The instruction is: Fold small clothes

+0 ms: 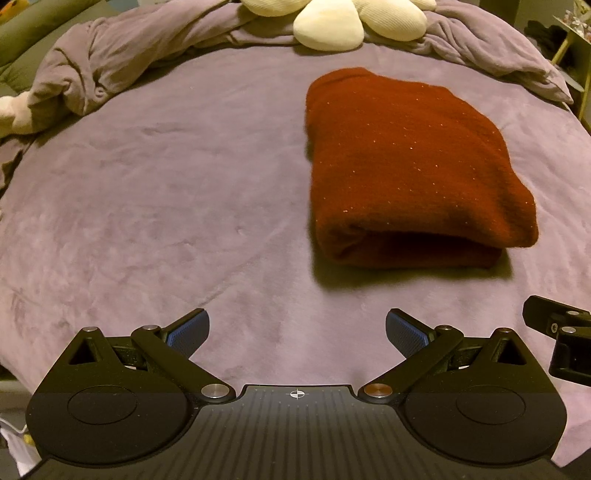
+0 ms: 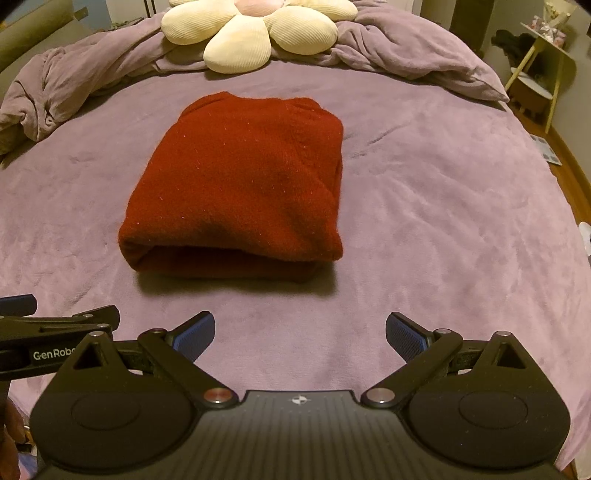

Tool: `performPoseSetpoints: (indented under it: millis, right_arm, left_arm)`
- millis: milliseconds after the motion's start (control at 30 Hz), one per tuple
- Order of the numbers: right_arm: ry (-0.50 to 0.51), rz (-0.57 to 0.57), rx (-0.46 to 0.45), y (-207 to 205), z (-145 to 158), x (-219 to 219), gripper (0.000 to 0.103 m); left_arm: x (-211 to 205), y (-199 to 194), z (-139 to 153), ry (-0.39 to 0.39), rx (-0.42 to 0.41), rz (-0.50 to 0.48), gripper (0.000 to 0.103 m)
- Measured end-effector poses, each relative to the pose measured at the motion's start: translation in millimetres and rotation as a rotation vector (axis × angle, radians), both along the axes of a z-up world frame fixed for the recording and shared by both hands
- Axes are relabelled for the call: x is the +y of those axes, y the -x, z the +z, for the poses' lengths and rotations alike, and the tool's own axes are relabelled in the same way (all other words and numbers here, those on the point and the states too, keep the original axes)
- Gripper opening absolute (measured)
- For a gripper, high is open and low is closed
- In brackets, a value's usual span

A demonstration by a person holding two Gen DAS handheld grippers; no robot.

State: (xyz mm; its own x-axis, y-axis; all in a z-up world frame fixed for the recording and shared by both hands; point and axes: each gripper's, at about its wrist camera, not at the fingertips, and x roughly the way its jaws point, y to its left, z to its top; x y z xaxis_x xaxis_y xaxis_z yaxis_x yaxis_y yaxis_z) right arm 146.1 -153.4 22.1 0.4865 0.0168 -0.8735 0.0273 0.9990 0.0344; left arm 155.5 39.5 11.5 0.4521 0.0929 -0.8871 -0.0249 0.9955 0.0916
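A dark red knitted garment (image 1: 410,166) lies folded into a thick rectangle on the purple bedspread (image 1: 166,184); it shows again in the right wrist view (image 2: 240,188). My left gripper (image 1: 297,332) is open, with nothing between its blue pads, and hovers short of the garment and to its left. My right gripper (image 2: 300,336) is also open and empty, held back from the garment's near folded edge. Part of the right gripper (image 1: 561,339) shows at the right edge of the left wrist view. The left gripper (image 2: 55,332) sits at the left edge of the right wrist view.
A cream flower-shaped cushion (image 2: 255,33) rests at the head of the bed among a bunched purple duvet (image 2: 55,85). A small shelf stand (image 2: 539,74) stands on the floor to the right of the bed. Bare bedspread surrounds the garment.
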Motion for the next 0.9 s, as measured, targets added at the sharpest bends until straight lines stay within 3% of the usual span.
performPoseSetpoints:
  millis: [900]
  right_arm:
    - [-0.003, -0.004, 0.004, -0.6, 2.5, -4.3, 0.099]
  left_arm:
    - [-4.3, -1.7, -1.6, 0.009, 0.018, -0.011, 0.103]
